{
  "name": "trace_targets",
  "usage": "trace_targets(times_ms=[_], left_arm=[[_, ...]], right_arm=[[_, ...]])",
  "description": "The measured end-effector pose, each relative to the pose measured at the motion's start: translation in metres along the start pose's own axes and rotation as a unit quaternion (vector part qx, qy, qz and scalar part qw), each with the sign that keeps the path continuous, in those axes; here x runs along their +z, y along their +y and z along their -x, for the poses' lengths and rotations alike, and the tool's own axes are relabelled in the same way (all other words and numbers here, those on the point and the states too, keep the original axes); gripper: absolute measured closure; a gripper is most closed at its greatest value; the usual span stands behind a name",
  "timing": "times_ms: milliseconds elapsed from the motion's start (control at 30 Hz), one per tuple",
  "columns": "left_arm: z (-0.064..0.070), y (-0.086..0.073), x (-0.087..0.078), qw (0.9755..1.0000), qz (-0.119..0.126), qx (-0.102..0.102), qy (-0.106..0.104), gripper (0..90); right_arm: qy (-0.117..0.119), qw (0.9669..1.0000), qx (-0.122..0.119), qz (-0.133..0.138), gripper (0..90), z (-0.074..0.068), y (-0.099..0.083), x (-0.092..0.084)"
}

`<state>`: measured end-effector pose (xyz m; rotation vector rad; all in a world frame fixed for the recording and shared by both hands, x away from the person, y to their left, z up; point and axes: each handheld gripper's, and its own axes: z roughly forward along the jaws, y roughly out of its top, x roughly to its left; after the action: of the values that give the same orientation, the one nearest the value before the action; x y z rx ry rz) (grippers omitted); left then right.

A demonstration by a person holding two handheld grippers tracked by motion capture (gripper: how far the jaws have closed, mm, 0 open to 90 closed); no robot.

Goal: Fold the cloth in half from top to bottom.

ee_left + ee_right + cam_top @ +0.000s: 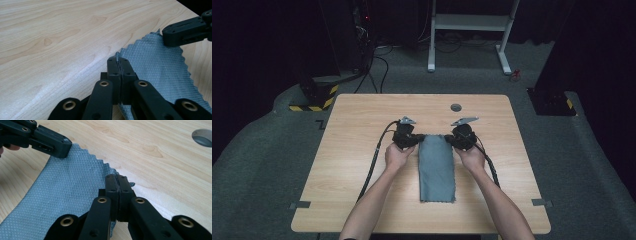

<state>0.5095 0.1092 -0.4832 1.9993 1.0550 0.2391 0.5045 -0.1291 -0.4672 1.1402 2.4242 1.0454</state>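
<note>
A grey cloth (437, 167) with a fine diamond weave and zigzag-cut edges lies as a long folded strip on the pale wooden desk (357, 165), running from between the two tongs back toward the person's side. The left tongs (418, 140) pinch the far left corner of the cloth: in the left gripper view the jaws stand pressed together with a thin edge of the fabric (155, 65) caught between the pads, and the rest of the cloth spreads away to the right of those tongs (119, 65). The right tongs (448, 140) hold the opposite far corner in the same way; in the right gripper view their jaws are clamped on the hem, a small tip of cloth (67, 195) peeking out just past the pads, and the fabric stretches off to the left of these tongs (117, 185). Each gripper view also catches the other tongs farther off, resting on the far edge of the cloth. The far edge spans the short gap between the two pairs of tongs, which sit near each other and low over the desk. The person's left hand (398, 156) and right hand (470, 158) grip the tool bodies just behind, forearms coming in from the near edge, and a black cable (371, 167) trails back from the left tongs across the wood. Beyond the right tongs, a round grey cable port (456, 107) is set into the desk.
</note>
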Motion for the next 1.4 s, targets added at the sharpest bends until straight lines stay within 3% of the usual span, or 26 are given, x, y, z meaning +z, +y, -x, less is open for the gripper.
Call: trace_targets(times_ms=[67,167,367,633,867,1233,1400], left_arm=[[0.001,0.007,-0.001,0.9999,-0.002,0.013,0.007,89.2],[0.001,0.013,-0.002,1.0000,0.006,0.005,0.003,89.2],[0.007,0.020,-0.003,0.9996,0.009,0.024,0.009,89.2],[0.011,0.008,-0.011,0.9997,0.011,0.024,0.000,89.0],[0.019,-0.002,-0.017,0.9991,0.007,0.041,-0.002,88.7],[0.034,-0.026,-0.023,0.9985,0.001,0.053,-0.012,88.7],[0.041,-0.035,-0.024,0.9981,-0.001,0.062,-0.009,88.7]], right_arm=[[-0.004,1.0000,-0.001,0.002,89.9,-0.001,0.003,-0.001],[-0.009,0.9999,-0.002,0.011,89.9,0.002,0.007,-0.004],[-0.010,0.9998,0.007,0.017,89.8,0.007,0.006,-0.008],[-0.002,0.9998,-0.001,0.019,89.8,0.001,0.000,-0.010],[0.009,0.9997,-0.005,0.024,89.7,-0.005,-0.009,-0.017],[0.025,0.9990,-0.032,0.017,89.7,-0.020,-0.032,-0.026],[0.030,0.9990,-0.033,0.012,89.8,-0.024,-0.042,-0.026]])
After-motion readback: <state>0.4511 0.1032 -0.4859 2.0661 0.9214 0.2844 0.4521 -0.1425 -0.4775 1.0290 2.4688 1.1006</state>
